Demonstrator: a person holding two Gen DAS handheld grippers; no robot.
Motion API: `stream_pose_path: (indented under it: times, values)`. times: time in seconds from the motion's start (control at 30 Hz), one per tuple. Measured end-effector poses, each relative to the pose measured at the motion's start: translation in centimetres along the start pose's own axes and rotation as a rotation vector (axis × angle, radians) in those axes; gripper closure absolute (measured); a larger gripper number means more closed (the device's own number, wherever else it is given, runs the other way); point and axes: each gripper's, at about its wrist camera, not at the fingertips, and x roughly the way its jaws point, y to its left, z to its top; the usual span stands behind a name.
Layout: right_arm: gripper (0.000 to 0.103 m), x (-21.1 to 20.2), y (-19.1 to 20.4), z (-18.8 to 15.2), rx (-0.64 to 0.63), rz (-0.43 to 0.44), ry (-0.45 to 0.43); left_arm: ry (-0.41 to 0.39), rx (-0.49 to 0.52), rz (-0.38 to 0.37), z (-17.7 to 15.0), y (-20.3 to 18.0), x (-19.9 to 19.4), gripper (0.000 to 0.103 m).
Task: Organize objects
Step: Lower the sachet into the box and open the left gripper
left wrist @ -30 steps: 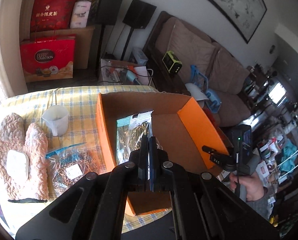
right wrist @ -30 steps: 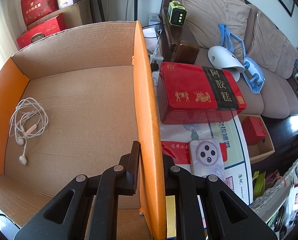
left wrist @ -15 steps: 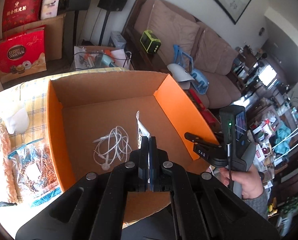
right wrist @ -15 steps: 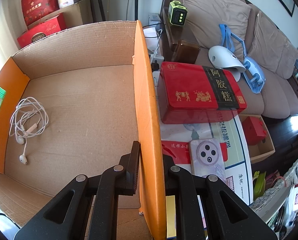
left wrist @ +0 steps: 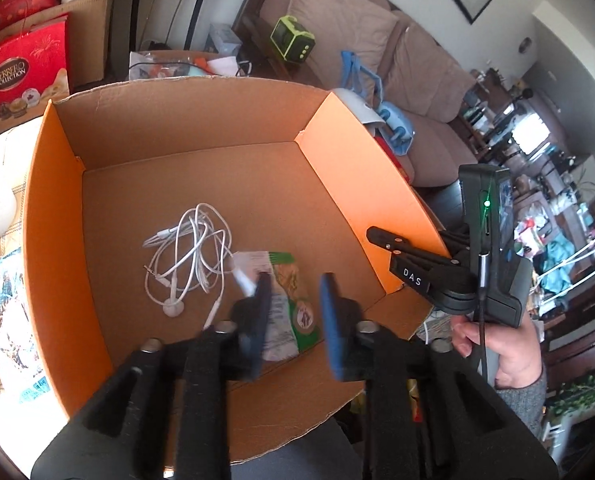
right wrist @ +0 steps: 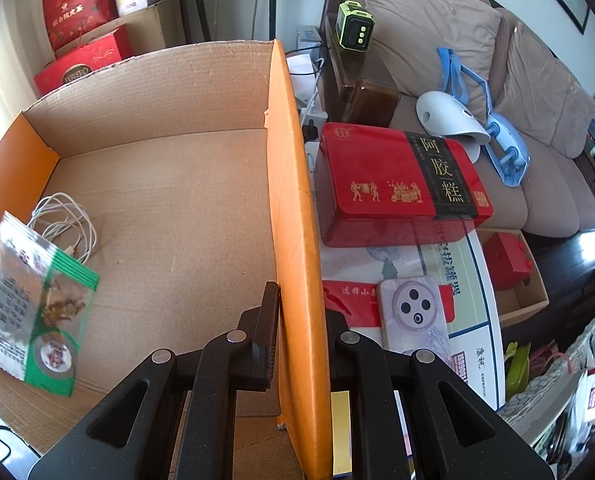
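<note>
- The left gripper [left wrist: 293, 304] has its jaws opening; the green-and-clear herb packet [left wrist: 287, 308] sits loose between them, inside the cardboard box [left wrist: 177, 120].
- White earphones [left wrist: 189, 252] lie just beside the packet.
- The right gripper [right wrist: 297, 336] is clamped on the box's orange side wall [right wrist: 289, 200].

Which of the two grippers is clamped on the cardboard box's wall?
The right gripper: it pinches the box's orange side wall. The left gripper is opening over the green-edged packet.

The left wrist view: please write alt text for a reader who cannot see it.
The left gripper is opening over a green and white packet inside an orange cardboard box, beside tangled white earphones. At right, a hand holds the right gripper on the box wall.
</note>
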Motion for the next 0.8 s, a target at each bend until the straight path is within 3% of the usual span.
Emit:
stream_pose_path:
  times: [0.03,0.17,0.3,0.4,0.53,0.8]
  values:
    - [0.09,0.0,0.0,0.0,0.0,0.0,0.0,-0.016,0.002,0.007,-0.1,0.0,-0.4,0.055]
    - [0.09,0.0,0.0,0.0,0.0,0.0,0.0,-0.066,0.021,0.045,0.0,0.5,-2.6,0.052]
    - [0.09,0.0,0.1,0.0,-0.003,-0.001,0.001,-0.116,0.01,0.073,0.0,1.8,-5.0,0.036]
    - [0.09,-0.1,0.1,0.0,-0.003,-0.001,0.001,-0.138,-0.007,0.079,0.0,3.1,-6.6,0.036]
    - [0.09,-0.1,0.1,-0.1,-0.003,-0.003,0.002,-0.169,-0.047,0.103,0.3,4.9,-8.1,0.02]
    - [0.09,0.0,0.0,-0.1,-0.004,-0.005,0.004,-0.19,-0.083,0.22,-0.1,7.5,-9.5,0.012]
